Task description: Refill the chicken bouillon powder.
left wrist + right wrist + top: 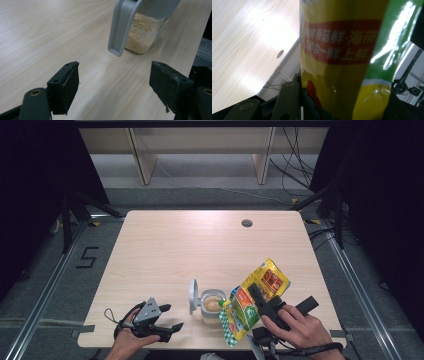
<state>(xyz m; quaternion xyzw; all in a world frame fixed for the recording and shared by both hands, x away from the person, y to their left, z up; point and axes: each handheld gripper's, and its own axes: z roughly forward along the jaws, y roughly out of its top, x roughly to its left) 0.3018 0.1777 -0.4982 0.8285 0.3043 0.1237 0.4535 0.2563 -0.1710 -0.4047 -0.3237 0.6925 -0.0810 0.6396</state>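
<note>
Left gripper point(167, 320) rests low at the near-left edge of the tabletop point(170, 250), held by the left hand point(131, 340), jaws spread wide and aimed toward the glass jar point(213, 305). In the left gripper view the jar point(143, 32) holds pale granules, its grey lid point(122, 27) flipped open. Right gripper point(260, 296), gripped by the right hand point(300, 327), is clamped on a yellow-green pouch point(252, 302), tilted with its lower end just beside the jar, upper end raised.
</note>
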